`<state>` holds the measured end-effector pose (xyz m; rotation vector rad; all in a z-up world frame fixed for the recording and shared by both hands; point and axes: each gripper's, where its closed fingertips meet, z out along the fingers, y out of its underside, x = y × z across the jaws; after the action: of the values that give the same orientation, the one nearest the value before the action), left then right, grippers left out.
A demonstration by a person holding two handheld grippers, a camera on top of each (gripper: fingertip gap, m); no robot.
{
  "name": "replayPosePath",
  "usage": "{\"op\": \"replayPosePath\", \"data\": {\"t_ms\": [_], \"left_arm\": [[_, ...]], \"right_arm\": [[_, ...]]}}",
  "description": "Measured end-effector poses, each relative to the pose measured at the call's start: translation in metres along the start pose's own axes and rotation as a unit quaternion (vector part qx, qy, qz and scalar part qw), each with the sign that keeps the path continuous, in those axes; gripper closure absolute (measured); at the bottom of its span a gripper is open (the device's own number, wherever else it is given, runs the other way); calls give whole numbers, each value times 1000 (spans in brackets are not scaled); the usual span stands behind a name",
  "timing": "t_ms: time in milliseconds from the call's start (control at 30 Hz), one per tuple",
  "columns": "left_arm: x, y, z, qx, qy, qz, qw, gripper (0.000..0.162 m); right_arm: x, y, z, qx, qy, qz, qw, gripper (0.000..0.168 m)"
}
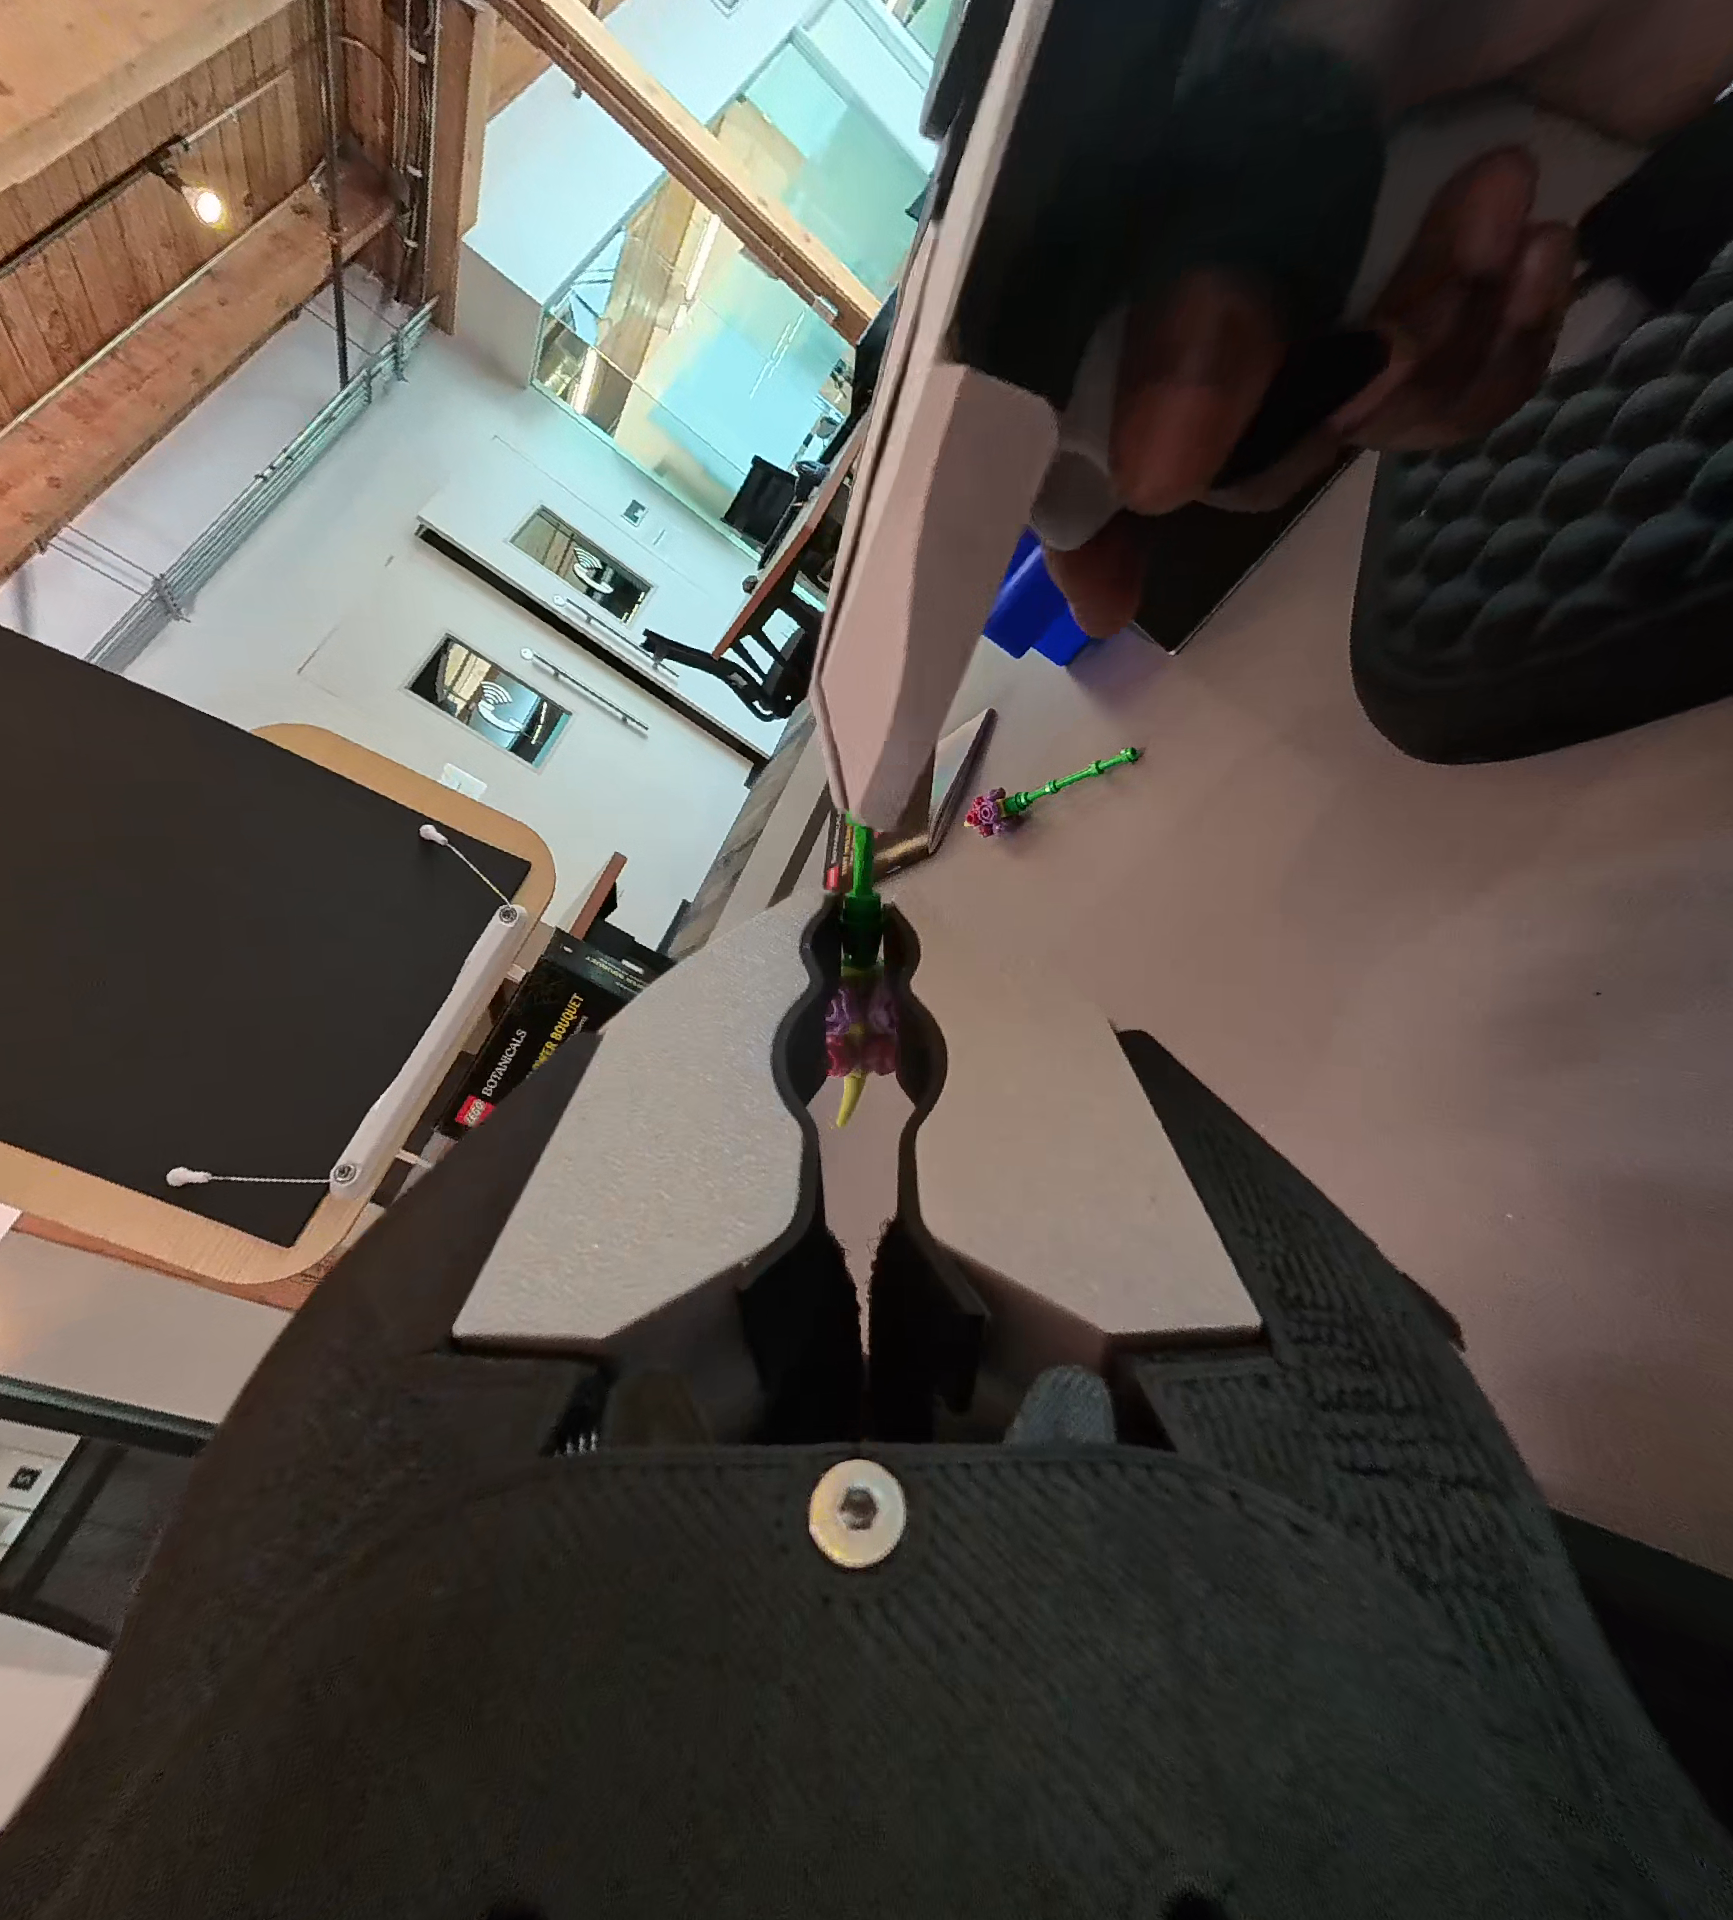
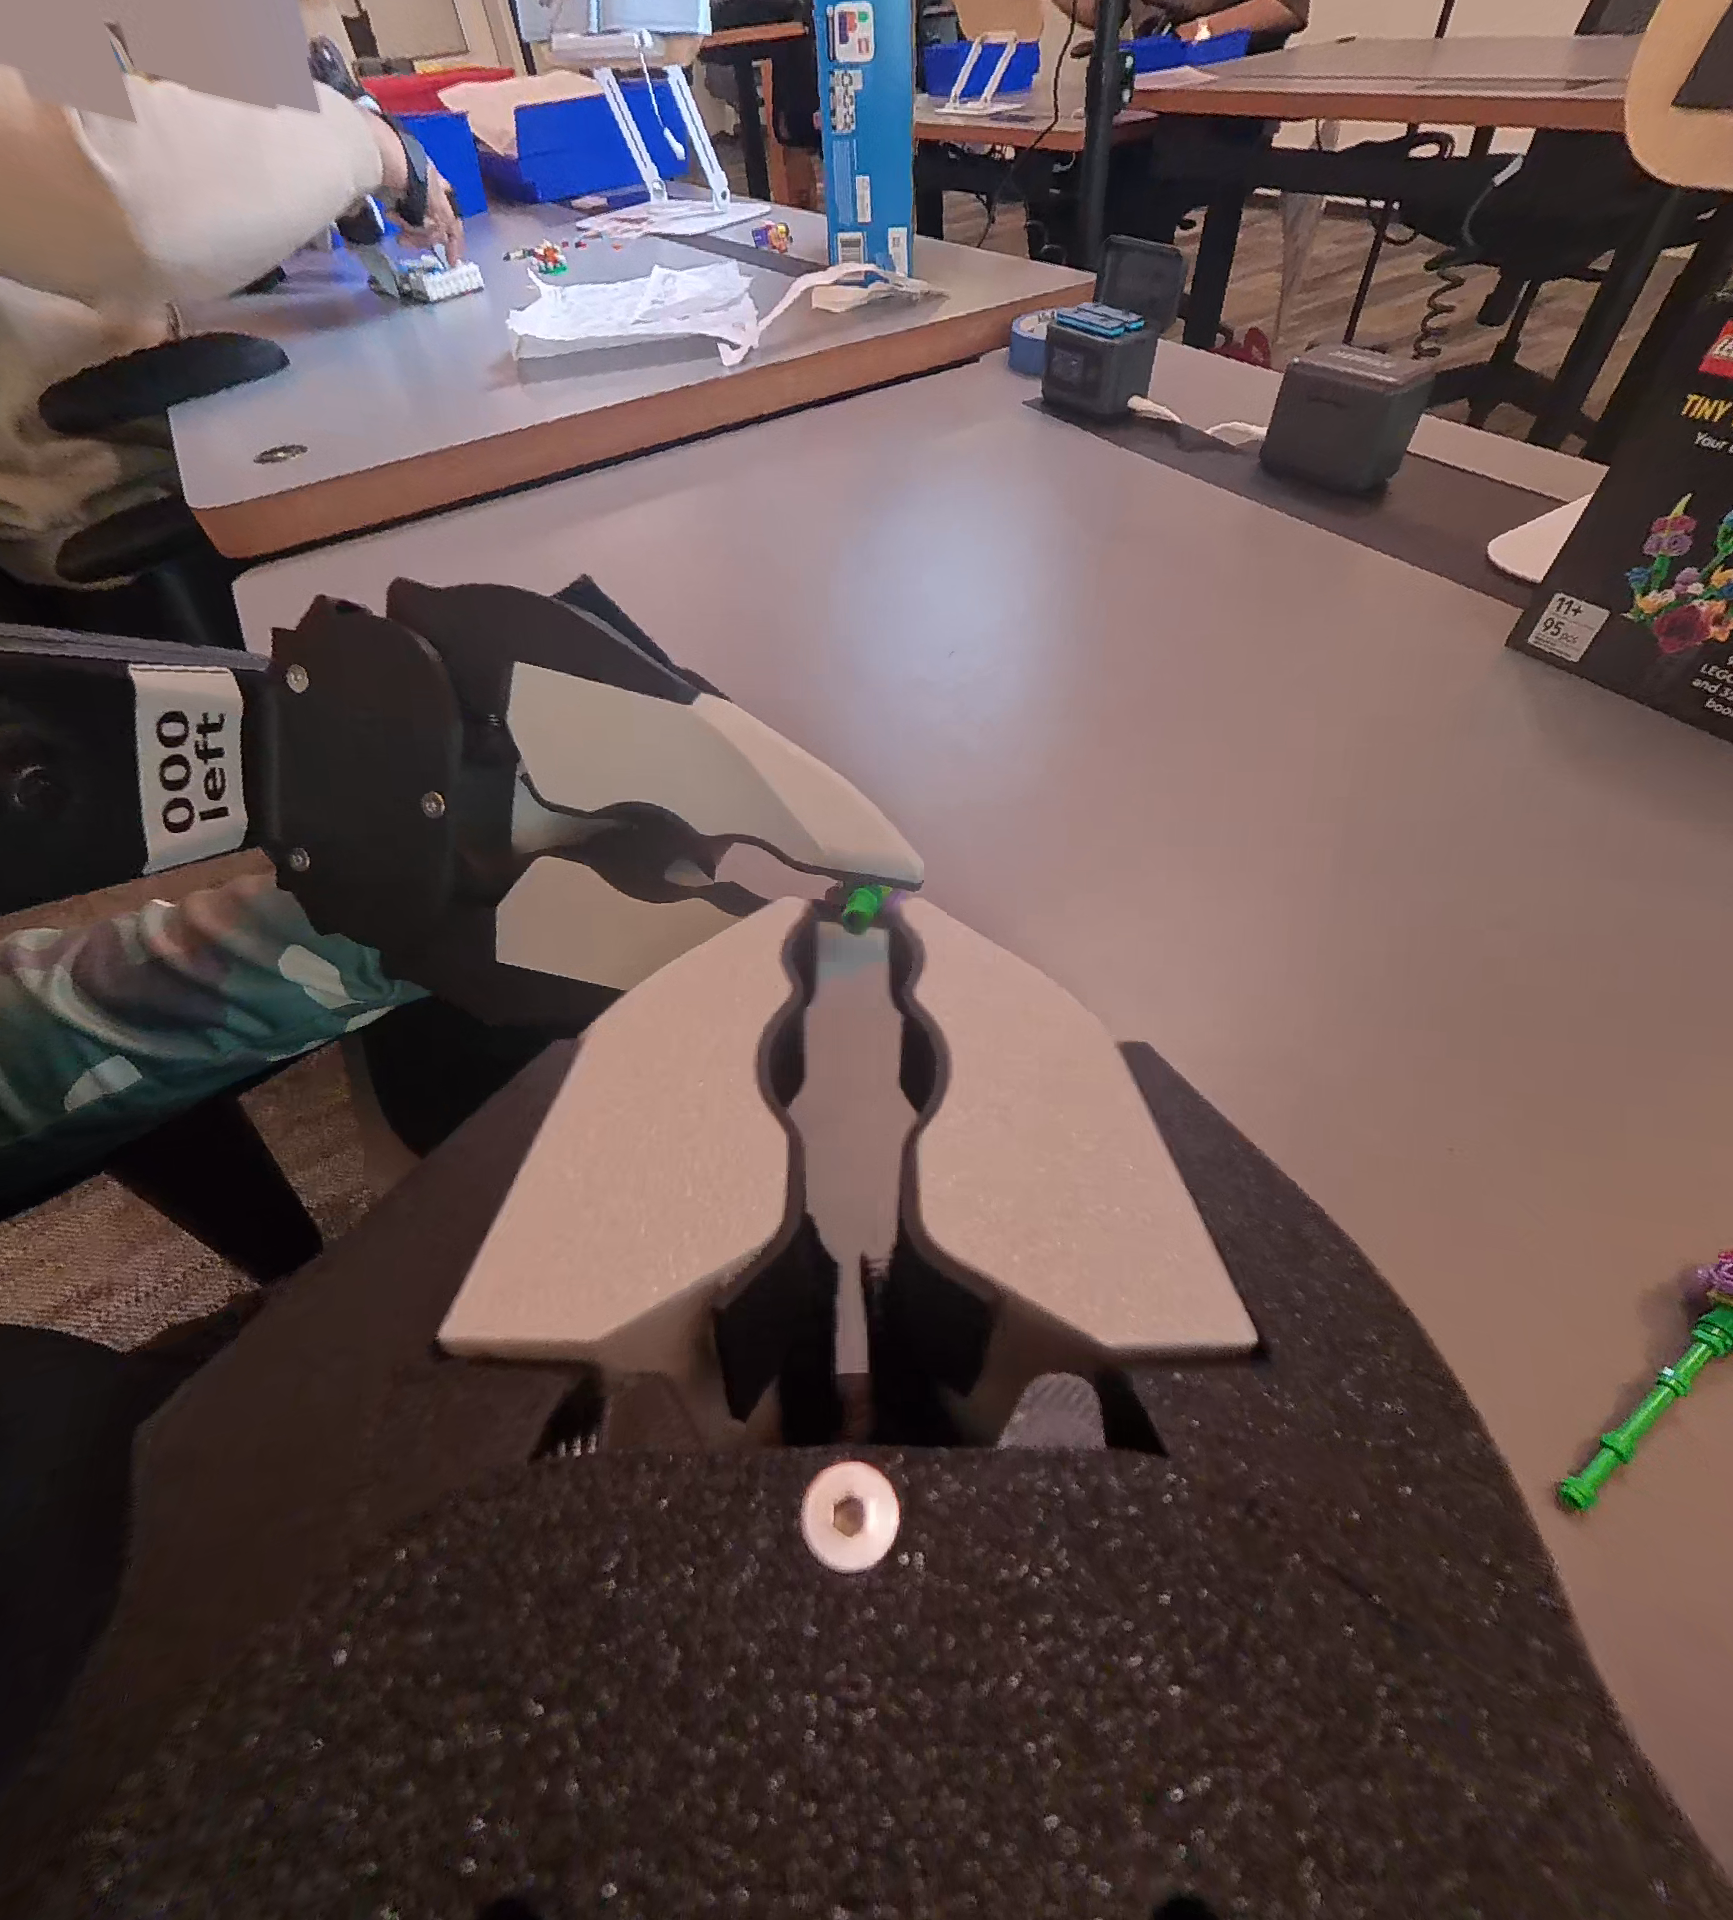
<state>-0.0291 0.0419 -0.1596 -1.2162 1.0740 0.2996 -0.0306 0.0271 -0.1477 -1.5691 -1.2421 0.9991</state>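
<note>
A: Grey table. What's your left gripper on?
B: Clamped on the purple flower stem. Your right gripper pinches its green end; second flower lies right of it.

My left gripper had matt grey plastic fingers with a fine grainy finish, on a black body ribbed like printed plastic, with a shiny metal screw in it. It pinched a glossy plastic flower stem. My right gripper had a rough, speckled black base. The table was smooth, matt grey, faintly sheened. At upper right stood a glossy cardboard box. Upper left in the left view were rough wooden beams.
</note>
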Motion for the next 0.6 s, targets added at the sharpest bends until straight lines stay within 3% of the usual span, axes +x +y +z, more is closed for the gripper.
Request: {"op": "replayPosePath", "data": {"t_ms": [67, 133, 267, 367, 433, 533, 600], "left_arm": [[1, -1, 0, 3, 2, -1, 1000, 154], [3, -2, 0, 4, 8, 0, 1000, 155], [2, -2, 0, 13, 12, -15, 1000, 155], [2, -3, 1, 19, 22, -40, 999, 155], [-1, 30, 0, -61, 23, -31, 997, 155], [-27, -1, -12, 50, -17, -120, 991, 155], [-16, -1, -7, 43, -2, -97, 994, 155]], "right_arm": [[-1, 4, 4, -18, 4, -12, 1000, 151], [0, 5, 6, -18, 14, -30, 999, 162], [0, 4, 5, -21, 18, -52, 998, 163], [1, 3, 1, -40, 55, -137, 988, 163], [7, -18, -20, -3, 112, -205, 972, 163], [8, -37, -50, 30, 116, -184, 976, 163], [19, -35, -62, 21, 131, -163, 978, 163]]}}
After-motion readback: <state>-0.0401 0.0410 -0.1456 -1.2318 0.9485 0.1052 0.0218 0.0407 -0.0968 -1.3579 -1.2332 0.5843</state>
